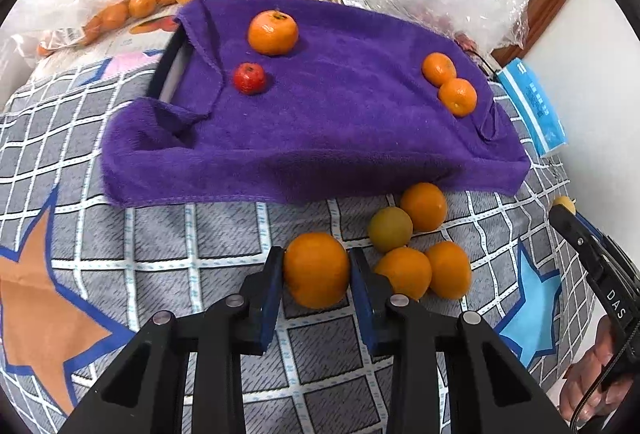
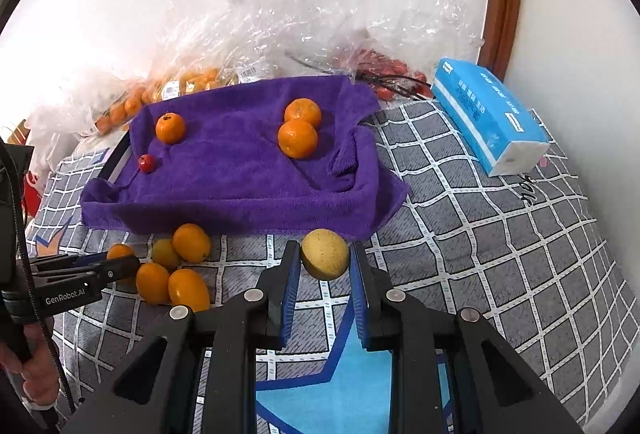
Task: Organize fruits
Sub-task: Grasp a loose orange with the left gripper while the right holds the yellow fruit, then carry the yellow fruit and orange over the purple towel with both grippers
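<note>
My left gripper [image 1: 317,266] is shut on an orange [image 1: 316,269] just in front of the purple towel-lined tray [image 1: 320,137]. Several loose oranges [image 1: 424,205] and one greenish fruit [image 1: 390,229] lie to its right on the bed cover. My right gripper [image 2: 325,258] is shut on a yellow fruit [image 2: 325,254] at the tray's front edge [image 2: 240,209]. On the towel lie a tangerine [image 1: 273,32], a small red fruit [image 1: 249,78] and two more tangerines [image 1: 457,96]. The left gripper [image 2: 120,268] shows at the left of the right wrist view.
Clear plastic bags with oranges [image 1: 140,3] and red fruits [image 2: 384,73] lie behind the tray. A blue tissue pack [image 2: 488,113] lies to the tray's right near the wall. The chequered bed cover [image 1: 180,234] has star patches. The right gripper's side [image 1: 592,258] shows at the right edge.
</note>
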